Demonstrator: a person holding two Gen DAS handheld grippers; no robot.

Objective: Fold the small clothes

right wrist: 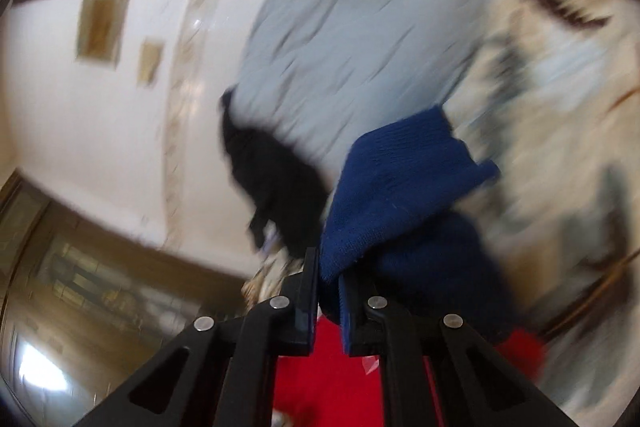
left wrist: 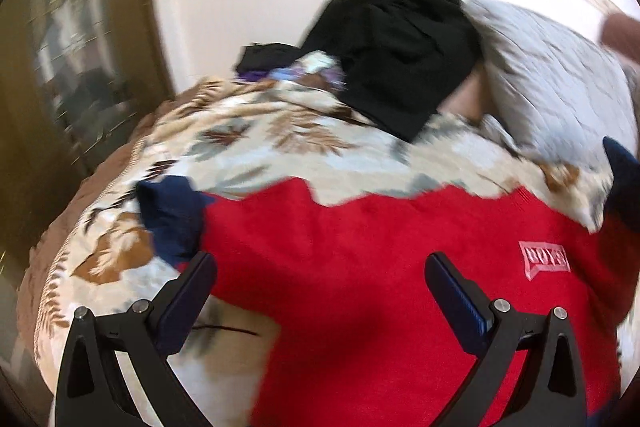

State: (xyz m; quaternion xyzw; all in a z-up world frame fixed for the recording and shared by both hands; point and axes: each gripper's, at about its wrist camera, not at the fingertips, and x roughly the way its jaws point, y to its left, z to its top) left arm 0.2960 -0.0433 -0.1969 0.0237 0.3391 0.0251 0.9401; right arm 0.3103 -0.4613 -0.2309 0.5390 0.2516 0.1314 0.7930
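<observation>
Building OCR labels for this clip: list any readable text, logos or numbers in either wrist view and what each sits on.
Pink-and-white patch on the red knitted sweater, left wrist view: block capitals are there, but too blurred to read for certain.
Framed pictures on the white wall, right wrist view: no legible text, blurred.
Dark blue ribbed cuff clamped in the right gripper: no text.
Nothing else readable.
</observation>
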